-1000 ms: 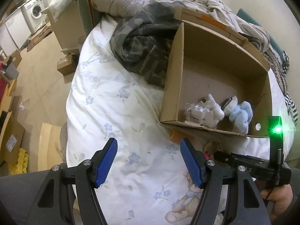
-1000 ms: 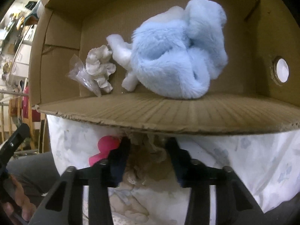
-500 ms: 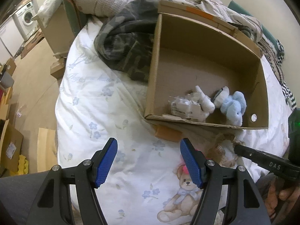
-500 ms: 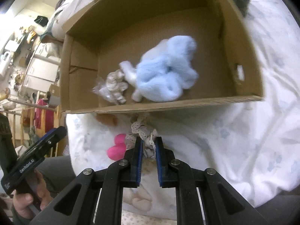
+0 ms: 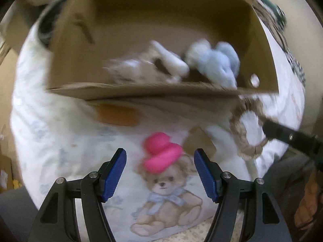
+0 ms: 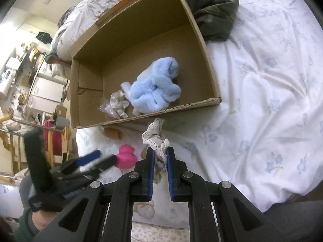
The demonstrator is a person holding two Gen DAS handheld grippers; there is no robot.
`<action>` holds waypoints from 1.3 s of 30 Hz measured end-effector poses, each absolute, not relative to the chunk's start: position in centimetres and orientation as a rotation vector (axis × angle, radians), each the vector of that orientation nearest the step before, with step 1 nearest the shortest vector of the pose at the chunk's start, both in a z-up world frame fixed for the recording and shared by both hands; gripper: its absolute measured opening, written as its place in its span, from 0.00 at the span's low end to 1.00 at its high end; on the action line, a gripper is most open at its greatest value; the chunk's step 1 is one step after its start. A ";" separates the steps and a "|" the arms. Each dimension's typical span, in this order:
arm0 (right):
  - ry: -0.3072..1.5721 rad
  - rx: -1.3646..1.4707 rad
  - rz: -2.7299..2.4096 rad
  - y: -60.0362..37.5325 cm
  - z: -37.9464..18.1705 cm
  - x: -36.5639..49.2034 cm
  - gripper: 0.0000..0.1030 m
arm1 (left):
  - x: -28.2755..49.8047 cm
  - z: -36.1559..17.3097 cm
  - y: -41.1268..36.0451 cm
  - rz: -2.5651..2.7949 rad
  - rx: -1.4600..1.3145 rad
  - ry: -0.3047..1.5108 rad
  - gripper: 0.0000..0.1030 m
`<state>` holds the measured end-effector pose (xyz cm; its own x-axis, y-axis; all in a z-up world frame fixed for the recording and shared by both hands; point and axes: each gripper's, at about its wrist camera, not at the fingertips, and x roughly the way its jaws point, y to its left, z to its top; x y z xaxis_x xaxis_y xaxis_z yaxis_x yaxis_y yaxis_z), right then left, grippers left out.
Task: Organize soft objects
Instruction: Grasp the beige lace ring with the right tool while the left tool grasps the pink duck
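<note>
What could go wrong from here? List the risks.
1. The right gripper pinches only one end of the lace scrunchie; it may slip out short of the box.
2. The dangling loop could snag on the box's near wall.
3. The open left gripper looks motion-blurred near the pink duck, so it may knock it away.

Cardboard box: matt brown corrugated board, ragged torn front edge; inside it a fluffy pale-blue plush. Right gripper, lower centre: matt black plastic arms, ribbed blue pads, bright metal screws, clamped on cream crochet lace. Pink duck mid-frame looks smooth and rubbery on the soft printed cotton sheet.
</note>
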<state>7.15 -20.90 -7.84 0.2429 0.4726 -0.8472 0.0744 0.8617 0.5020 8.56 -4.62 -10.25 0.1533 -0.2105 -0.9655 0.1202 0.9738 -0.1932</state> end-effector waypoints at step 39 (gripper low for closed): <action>1.198 0.423 0.505 -14.8 -4.4 7.3 0.13 | 4.4 -2.4 -0.4 -0.073 0.022 1.145 0.21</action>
<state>7.30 -14.83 -4.38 0.2791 0.5776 -0.7671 -0.1456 0.8151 0.5608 4.37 -0.44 -2.44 0.4112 -0.0471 -0.9103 0.0696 0.9974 -0.0201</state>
